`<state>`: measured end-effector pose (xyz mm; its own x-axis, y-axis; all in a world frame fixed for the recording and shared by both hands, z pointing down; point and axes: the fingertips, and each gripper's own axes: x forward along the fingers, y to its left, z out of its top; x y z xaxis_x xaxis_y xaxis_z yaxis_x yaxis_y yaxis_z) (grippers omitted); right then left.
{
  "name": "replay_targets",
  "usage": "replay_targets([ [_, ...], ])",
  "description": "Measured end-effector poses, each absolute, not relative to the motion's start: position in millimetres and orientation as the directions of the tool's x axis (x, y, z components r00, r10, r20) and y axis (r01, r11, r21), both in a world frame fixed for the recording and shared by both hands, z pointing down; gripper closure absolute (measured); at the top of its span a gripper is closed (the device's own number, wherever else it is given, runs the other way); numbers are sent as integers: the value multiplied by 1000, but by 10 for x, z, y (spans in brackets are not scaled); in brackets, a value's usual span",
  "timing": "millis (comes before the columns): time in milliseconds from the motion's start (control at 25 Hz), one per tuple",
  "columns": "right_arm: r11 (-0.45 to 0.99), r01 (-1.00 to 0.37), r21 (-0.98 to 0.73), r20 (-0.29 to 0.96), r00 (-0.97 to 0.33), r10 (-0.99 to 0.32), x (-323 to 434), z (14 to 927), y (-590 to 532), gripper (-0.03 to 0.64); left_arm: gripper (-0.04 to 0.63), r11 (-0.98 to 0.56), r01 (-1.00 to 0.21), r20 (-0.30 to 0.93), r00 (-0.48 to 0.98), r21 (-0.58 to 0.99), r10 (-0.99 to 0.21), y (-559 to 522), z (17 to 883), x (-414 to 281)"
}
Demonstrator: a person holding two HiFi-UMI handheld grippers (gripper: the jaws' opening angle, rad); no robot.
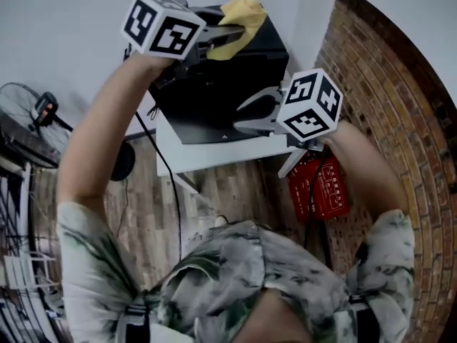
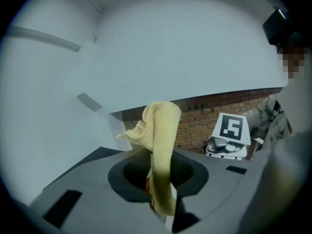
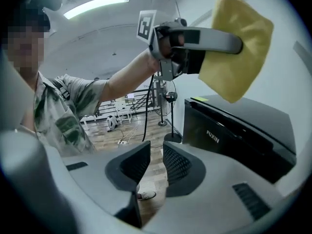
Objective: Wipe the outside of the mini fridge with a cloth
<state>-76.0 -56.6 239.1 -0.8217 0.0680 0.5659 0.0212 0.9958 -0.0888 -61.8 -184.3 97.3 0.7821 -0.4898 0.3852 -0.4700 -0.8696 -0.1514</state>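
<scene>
The black mini fridge point(image 1: 214, 84) stands on a white table point(image 1: 207, 156) against the wall; in the right gripper view the fridge point(image 3: 243, 126) fills the lower right. A yellow cloth point(image 1: 241, 16) hangs above the fridge's top, with my left gripper point(image 1: 234, 34) shut on it. The cloth point(image 2: 161, 145) is pinched between the jaws in the left gripper view, and from the right gripper view the cloth point(image 3: 239, 65) dangles from the left gripper point(image 3: 234, 45). My right gripper point(image 1: 244, 114) is held in front of the fridge's face, apart from it. Its jaws point(image 3: 156, 162) stand a narrow gap apart, holding nothing.
A brick wall point(image 1: 385, 84) runs along the right. A red box point(image 1: 319, 188) sits on the floor by the table leg. A fan point(image 1: 28, 120) and a black cable point(image 1: 161, 163) are at the left, over wooden flooring.
</scene>
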Motion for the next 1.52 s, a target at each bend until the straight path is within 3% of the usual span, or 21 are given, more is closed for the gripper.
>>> replay_targets([
  [320,993,68,-98,617,-779,114,-1494,2599,-812,518,505,-922,-333,508,770,-196,-387,-2587,1225,-507],
  [760,983,166,-75,621,-764,177,-1327,2801,-978,518,506,-914,-328,696,600,-238,-396,-3268,1840,-291],
  [1240,962,253,-103,606,-751,263,-1347,2913,-914,518,509,-780,-566,736,403,-266,-544,-3554,2070,-1825],
  [1520,949,297,-105,600,-742,299,-1483,2967,-809,518,511,-656,-676,773,202,-334,-602,-3503,2137,-2996],
])
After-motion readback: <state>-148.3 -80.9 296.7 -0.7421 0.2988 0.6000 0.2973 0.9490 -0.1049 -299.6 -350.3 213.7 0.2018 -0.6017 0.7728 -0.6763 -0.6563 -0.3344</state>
